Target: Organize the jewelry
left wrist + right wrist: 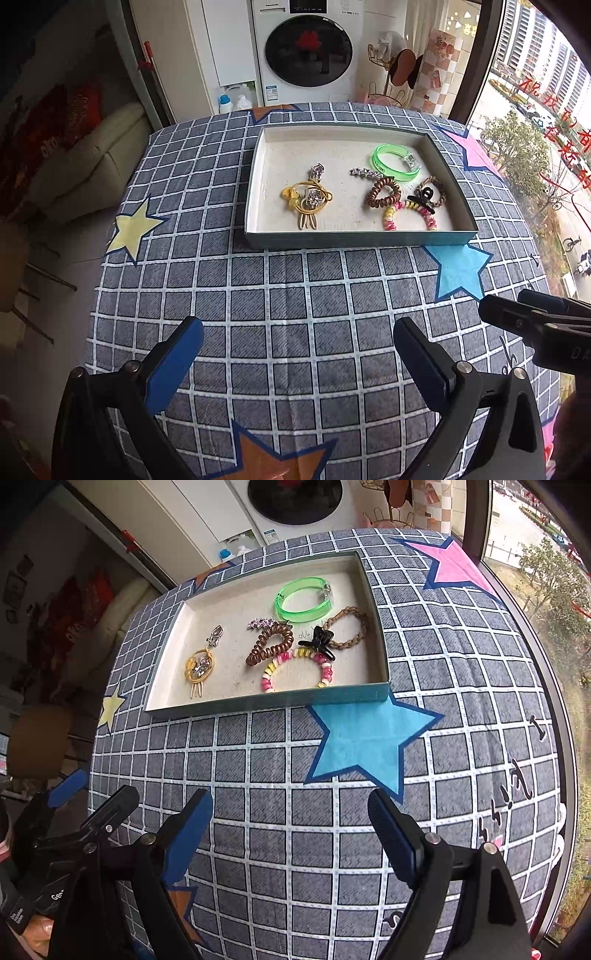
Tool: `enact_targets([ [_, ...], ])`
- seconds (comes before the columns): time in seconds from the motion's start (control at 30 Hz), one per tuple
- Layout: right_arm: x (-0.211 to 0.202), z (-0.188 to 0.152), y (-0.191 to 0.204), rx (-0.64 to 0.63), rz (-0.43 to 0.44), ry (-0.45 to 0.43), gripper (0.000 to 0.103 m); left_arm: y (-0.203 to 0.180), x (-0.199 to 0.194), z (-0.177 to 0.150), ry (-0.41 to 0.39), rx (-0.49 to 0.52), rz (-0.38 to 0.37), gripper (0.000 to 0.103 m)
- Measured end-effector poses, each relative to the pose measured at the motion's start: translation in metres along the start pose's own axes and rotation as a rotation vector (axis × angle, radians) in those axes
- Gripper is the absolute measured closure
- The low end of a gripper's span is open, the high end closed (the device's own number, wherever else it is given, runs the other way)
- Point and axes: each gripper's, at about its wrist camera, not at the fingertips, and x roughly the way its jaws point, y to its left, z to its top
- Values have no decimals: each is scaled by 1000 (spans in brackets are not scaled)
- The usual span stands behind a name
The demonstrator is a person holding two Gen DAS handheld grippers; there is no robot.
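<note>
A shallow tray (255, 192) (166, 664) with a teal rim stands on the checked tablecloth. In it lie a green bangle (395, 162) (303, 600), a silver star clip (367, 172) (261, 622), a brown coil tie (383, 192) (267, 644), a black claw clip (424, 201) (317, 641), a braided brown tie (349, 627), a pink-yellow coil tie (408, 216) (297, 672), a yellow tie with silver charms (308, 199) (199, 666). My left gripper (299, 354) and right gripper (290, 830) are open and empty, hovering over the cloth well in front of the tray.
The table (288, 288) has coloured stars on its cloth and drops off at all sides. A washing machine (306, 48) stands behind it, a sofa (92, 162) to the left, a window (535, 110) to the right. The right gripper's tip (517, 317) shows at the left view's right edge.
</note>
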Motion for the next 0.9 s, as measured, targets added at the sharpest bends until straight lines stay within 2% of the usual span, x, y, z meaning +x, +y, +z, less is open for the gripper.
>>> enact_targets([
  [0.03, -6, -5, 1, 3, -8, -12, 11, 1, -7, -4, -7, -1, 3, 0],
  [0.07, -13, -10, 2, 6, -13, -23, 0, 2, -14, -7, -14, -2, 5, 0],
  [0.2, -38, -29, 9, 4, -35, -76, 0, 9, -41, -21, -30, -23, -3, 0],
  [0.47, -82, -54, 35, -64, -107, -144, 0, 21, -91, -45, -97, -26, 36, 0],
  [0.63, -101, -72, 48, -85, -154, -189, 0, 33, -104, -61, -89, -57, 38, 0],
  [0.9, -143, -91, 65, -107, -172, -308, 0, 44, -138, -64, -169, -63, 56, 0],
])
